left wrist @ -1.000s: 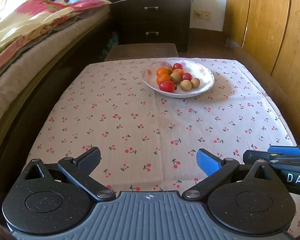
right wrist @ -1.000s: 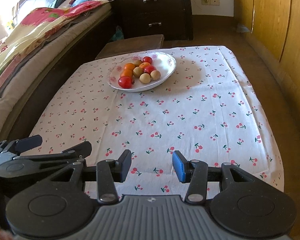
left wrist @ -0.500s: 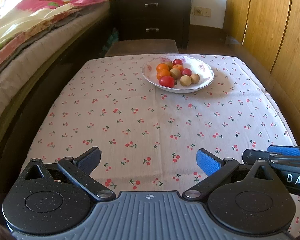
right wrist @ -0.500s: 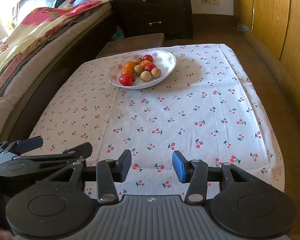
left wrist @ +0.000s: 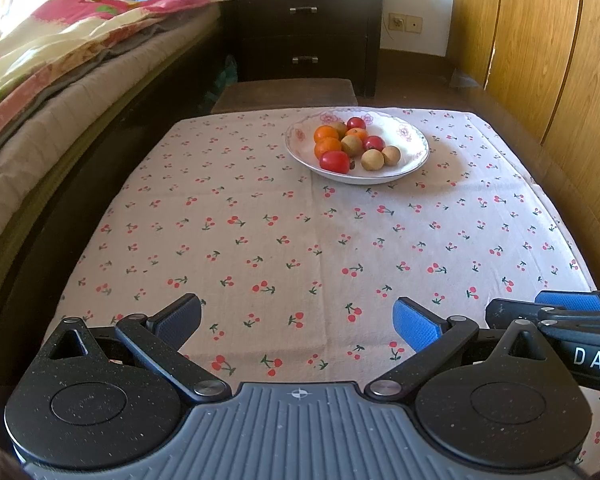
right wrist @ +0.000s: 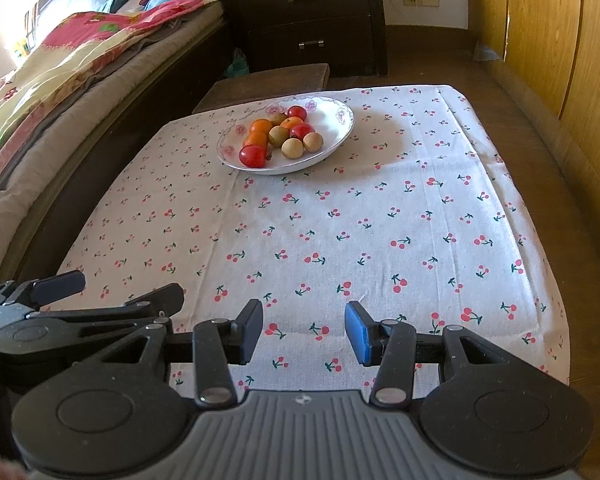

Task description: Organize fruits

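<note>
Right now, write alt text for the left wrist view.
A white bowl of red, orange and tan fruit sits at the far end of a cherry-print cloth. The left claw hangs open and empty near the camera, a bed to the left.

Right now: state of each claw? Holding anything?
Left claw: open, nothing between its fingers, above the tablecloth.
Right claw: open, narrower gap, also empty. All fruit sits in the plate.
</note>
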